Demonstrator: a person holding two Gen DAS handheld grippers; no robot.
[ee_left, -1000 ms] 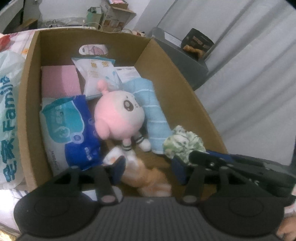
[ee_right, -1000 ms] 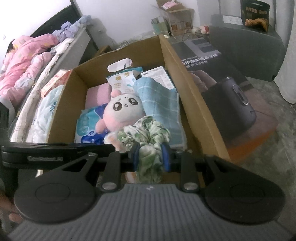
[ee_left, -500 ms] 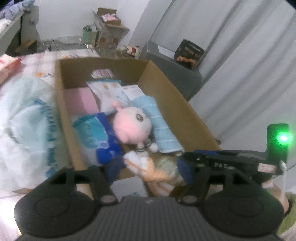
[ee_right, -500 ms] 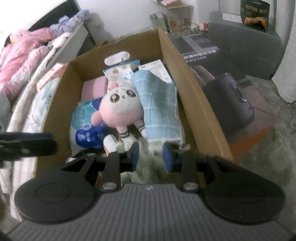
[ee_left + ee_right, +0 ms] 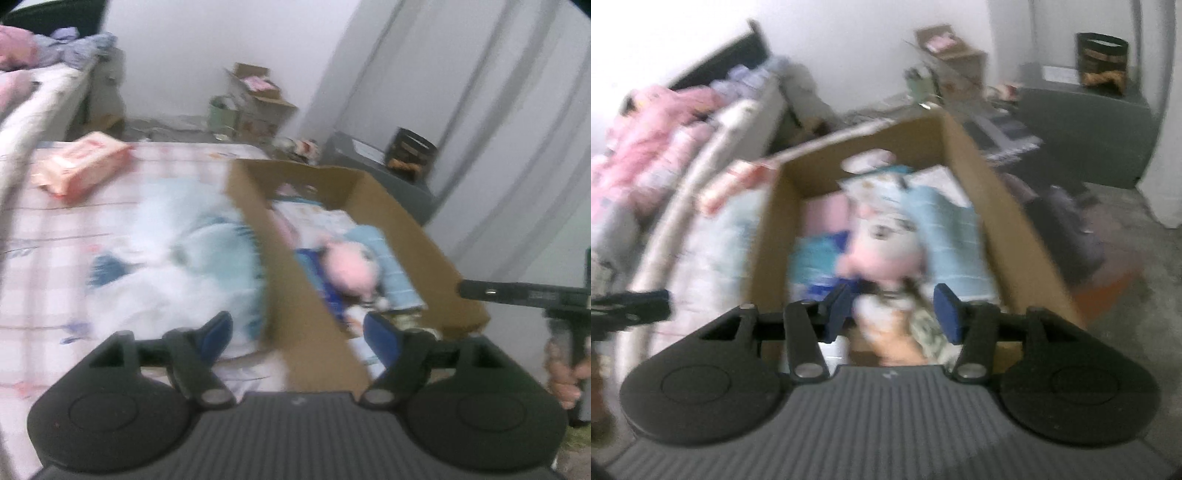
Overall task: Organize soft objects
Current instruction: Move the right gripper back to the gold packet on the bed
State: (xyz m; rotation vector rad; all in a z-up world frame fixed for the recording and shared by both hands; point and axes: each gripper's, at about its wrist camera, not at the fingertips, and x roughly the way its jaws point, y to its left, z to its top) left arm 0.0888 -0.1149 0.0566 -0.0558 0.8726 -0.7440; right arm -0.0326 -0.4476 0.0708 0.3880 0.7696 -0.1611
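The right hand-held gripper (image 5: 892,308) now stands open and empty; a second ago it pinched a green patterned cloth (image 5: 929,328), which now lies in the cardboard box (image 5: 1008,218) at lower centre. The left hand-held gripper (image 5: 297,330), open too, has pulled back. That item looks stowed.

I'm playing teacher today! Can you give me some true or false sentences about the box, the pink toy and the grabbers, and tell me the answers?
1. The pink plush toy lies inside the cardboard box. True.
2. The right gripper is squeezing the green floral cloth. False: its jaws are open and empty.
3. The left gripper is open. True.
4. The blue towel hangs over the box's edge. False: it lies inside, beside the toy.
5. A pink packet lies outside the box. True.
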